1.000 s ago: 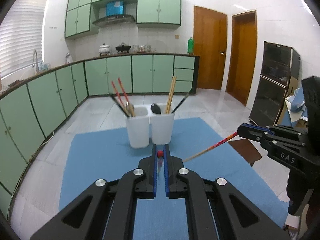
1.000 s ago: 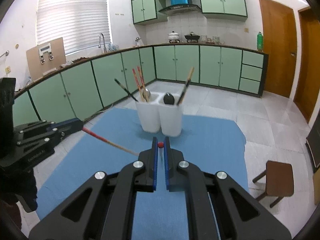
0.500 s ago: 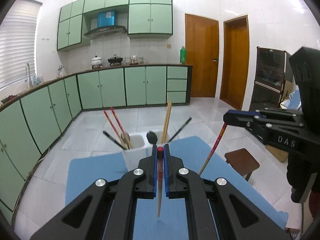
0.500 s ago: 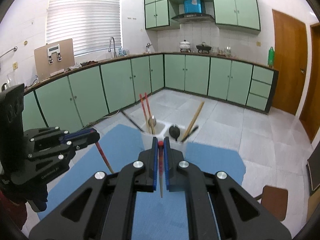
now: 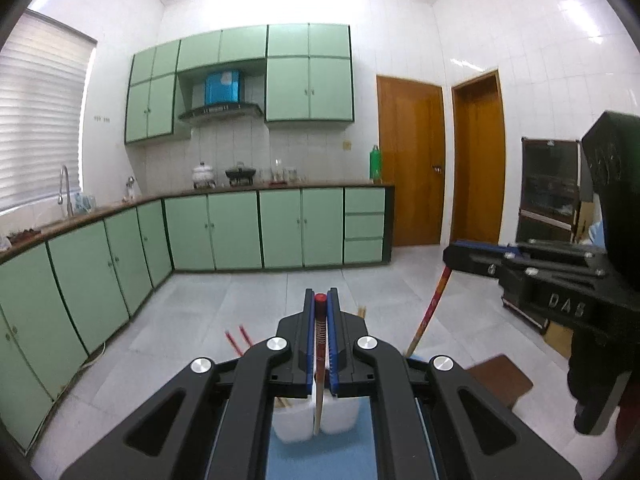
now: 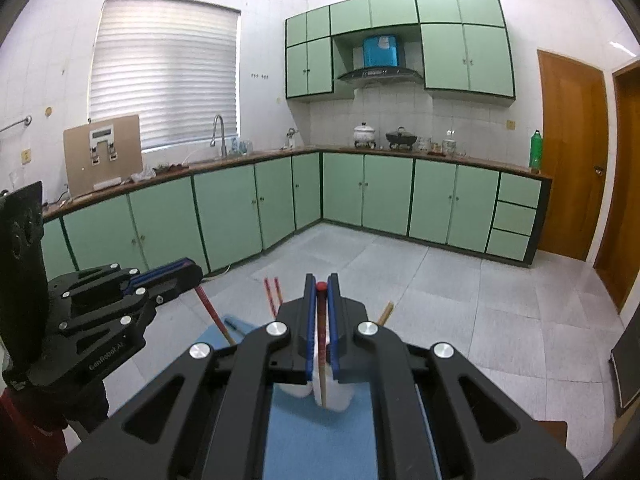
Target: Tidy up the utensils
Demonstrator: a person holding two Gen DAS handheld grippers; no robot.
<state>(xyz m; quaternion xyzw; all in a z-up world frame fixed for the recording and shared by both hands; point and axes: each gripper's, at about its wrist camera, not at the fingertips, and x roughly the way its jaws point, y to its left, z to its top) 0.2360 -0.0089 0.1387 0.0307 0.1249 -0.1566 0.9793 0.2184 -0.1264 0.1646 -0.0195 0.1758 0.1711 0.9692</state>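
My left gripper (image 5: 320,300) is shut on a red-topped chopstick (image 5: 319,360) that hangs down over the white two-part utensil holder (image 5: 316,420). My right gripper (image 6: 321,286) is shut on a second red-topped chopstick (image 6: 321,360), which hangs over the same holder (image 6: 316,394). Each gripper shows in the other's view, the right one (image 5: 452,254) with its chopstick (image 5: 426,316), the left one (image 6: 192,272) with its chopstick (image 6: 212,314). Red chopsticks (image 6: 271,296) and a wooden one (image 6: 385,312) stick out of the holder, which is mostly hidden behind the jaws.
The holder stands on a blue mat (image 6: 316,440). Green kitchen cabinets (image 5: 240,228) line the far walls. A brown stool (image 5: 500,380) stands to the right of the table. Tiled floor (image 6: 440,292) lies beyond.
Both grippers have risen and tilted, so the chopsticks now hang nearly upright over the holder. The holder has dropped low in both views, behind the jaws.
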